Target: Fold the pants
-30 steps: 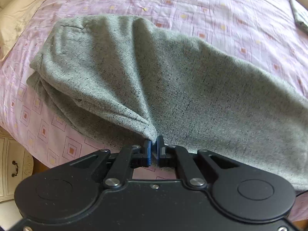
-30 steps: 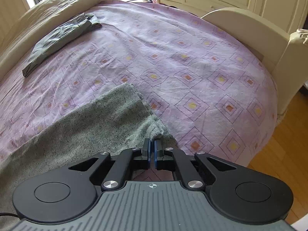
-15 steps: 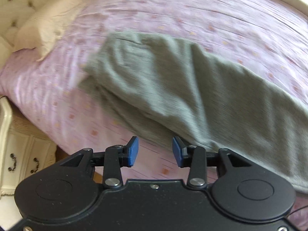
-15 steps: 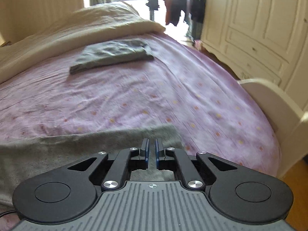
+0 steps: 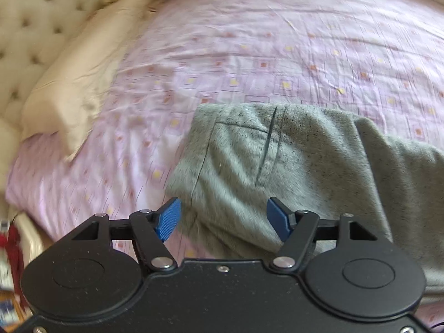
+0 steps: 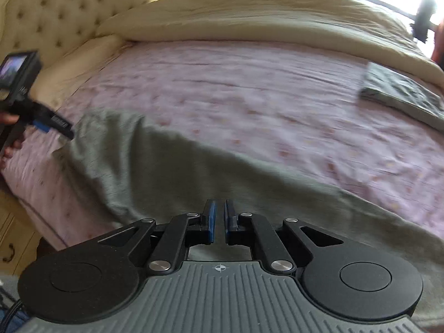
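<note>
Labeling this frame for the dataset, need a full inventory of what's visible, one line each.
grey speckled fabric pants: 1, grey, flat on the sheet at the near bed edge
pink patterned bed sheet: 1, pink, covering the mattress
cream pillow: 1, cream, by the headboard
cream tufted headboard: 1, cream, at the bed's head
cream duvet: 1, cream, bunched along the far side
dark grey folded garment: 1, far right on the sheet
left gripper: 1, black with blue pads, open over the pants
right gripper: 1, black with blue pads, nearly closed, grip unclear

The left wrist camera looks down from close above the grey pants (image 5: 277,166), facing the headboard (image 5: 30,36). The right wrist camera looks low along the bed (image 6: 249,83); both views share the pants and the pink sheet (image 5: 277,41).
</note>
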The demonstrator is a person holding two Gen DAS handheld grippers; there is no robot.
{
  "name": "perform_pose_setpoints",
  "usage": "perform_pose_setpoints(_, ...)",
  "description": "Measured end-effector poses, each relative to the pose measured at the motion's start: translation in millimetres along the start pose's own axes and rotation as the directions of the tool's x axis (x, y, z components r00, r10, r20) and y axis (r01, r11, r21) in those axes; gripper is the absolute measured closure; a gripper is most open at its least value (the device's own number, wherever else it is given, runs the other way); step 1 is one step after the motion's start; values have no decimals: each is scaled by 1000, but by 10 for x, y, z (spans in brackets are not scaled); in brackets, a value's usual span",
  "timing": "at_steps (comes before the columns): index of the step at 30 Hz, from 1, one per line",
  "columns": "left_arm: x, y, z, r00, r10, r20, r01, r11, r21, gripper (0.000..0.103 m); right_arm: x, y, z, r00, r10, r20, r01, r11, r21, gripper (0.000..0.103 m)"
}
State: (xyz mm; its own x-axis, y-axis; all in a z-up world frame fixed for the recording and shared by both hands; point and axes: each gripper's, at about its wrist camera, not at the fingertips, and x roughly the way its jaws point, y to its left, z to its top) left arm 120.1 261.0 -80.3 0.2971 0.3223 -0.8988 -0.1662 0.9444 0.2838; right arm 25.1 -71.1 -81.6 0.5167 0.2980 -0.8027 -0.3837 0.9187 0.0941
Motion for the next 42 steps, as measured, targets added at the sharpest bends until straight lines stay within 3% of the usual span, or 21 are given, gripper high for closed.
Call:
perform_pose_setpoints(4, 179, 136, 140, 998, -57, -23, 58, 997, 45, 32, 392, 768, 154, 993, 93, -69, -100, 990, -95, 97)
perform_pose_setpoints(11, 331, 423, 293, 996, -81, -26, 84, 986, 147, 32, 948, 1735, 261, 991, 31, -129, -76, 928, -364, 95)
perform_pose_setpoints(16, 401, 666, 347, 993, -114, -42, 118, 986, 118, 31, 1168, 2167, 157, 994, -45, -101, -23, 807, -591, 83)
perform_pose_setpoints(18, 417, 747, 356, 990, -132, -53, 136, 986, 94, 31, 1237, 2242, 140, 994, -40, -103, -35, 769, -638, 74)
perform_pose_setpoints(21, 437, 831, 338, 987, -150, -65, 154, 985, 72, 31, 1349, 2363, 121, 990, -29, -141, -78, 719, -691, 67)
perform_pose_setpoints(25, 425, 882, 305, 984, -166, -70, 171, 982, 74, 31, 1521, 2495, -2, 988, -146, -42, 56, 605, -794, 69)
perform_pose_setpoints(26, 414, 887, 303, 983, -169, -70, 174, 982, 78, 31, 1537, 2485, 5, 988, -150, -29, 68, 603, -794, 77)
perform_pose_setpoints(27, 396, 890, 304, 983, -172, -67, 177, 981, 83, 31, 1520, 2459, 33, 991, -129, -33, 56, 630, -775, 95)
perform_pose_setpoints(29, 317, 897, 338, 982, -182, -57, 187, 979, 86, 32, 1432, 2419, 143, 994, -99, -51, 33, 700, -713, 95)
perform_pose_setpoints(32, 170, 844, 400, 976, -218, -14, 219, 972, 91, 28, 1125, 2389, 265, 998, 6, -66, -47, 764, -644, 95)
perform_pose_setpoints(34, 146, 727, 427, 972, -234, 3, 233, 968, 99, 21, 1059, 2396, 212, 993, 42, -109, -103, 750, -653, 95)
perform_pose_setpoints(38, 341, 374, 387, 963, -265, -44, 269, 952, 145, 20, 1288, 2414, 56, 986, -16, -164, -100, 736, -670, 95)
perform_pose_setpoints(42, 661, 105, 169, 964, -225, -139, 252, 940, 229, 19, 1348, 2306, 176, 978, 19, -206, -137, 806, -575, 95)
